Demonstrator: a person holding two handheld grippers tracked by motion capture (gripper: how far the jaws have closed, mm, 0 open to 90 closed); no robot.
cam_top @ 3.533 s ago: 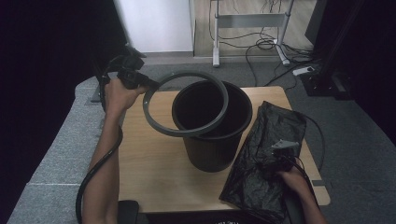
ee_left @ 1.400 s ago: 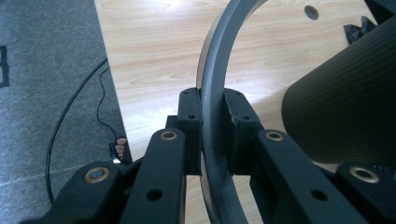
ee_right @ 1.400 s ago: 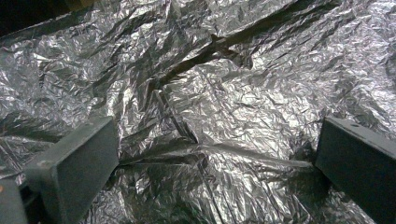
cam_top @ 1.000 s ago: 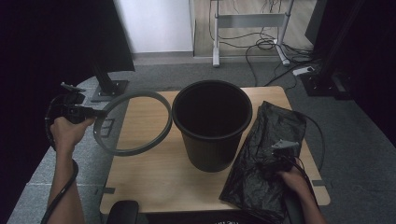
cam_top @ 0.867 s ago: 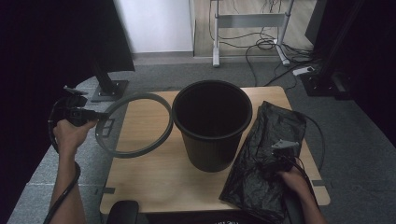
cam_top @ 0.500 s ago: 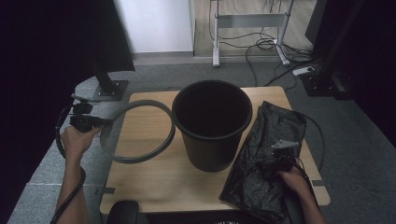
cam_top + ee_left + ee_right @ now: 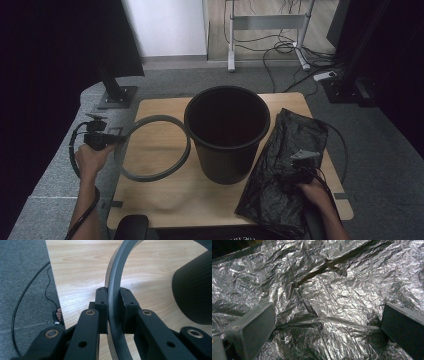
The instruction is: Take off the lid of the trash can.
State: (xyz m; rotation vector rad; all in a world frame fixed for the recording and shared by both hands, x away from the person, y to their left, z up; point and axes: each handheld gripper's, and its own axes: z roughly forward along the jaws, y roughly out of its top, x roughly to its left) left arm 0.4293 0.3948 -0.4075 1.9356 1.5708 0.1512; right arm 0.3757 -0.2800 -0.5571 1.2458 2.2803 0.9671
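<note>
Grey plastic ring point(image 7: 152, 147) is lying off the black ribbed bin point(image 7: 227, 135), left tongs point(image 7: 113, 312) clamping it over the bench point(image 7: 165, 200) — right tongs point(image 7: 328, 322) gaping wide on the black crinkled liner bag point(image 7: 285, 175), lining not yet begun.

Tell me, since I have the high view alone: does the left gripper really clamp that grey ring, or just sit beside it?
Observer: It clamps it. In the left gripper view the ring sits between both pads, which press on its band.
Operator: And the right gripper?
Observer: The right gripper has its jaws wide apart over the crinkled black bag, gripping nothing.
Operator: Does the ring touch the bin?
Observer: In the left gripper view a strip of table shows between the ring and the bin.
</note>
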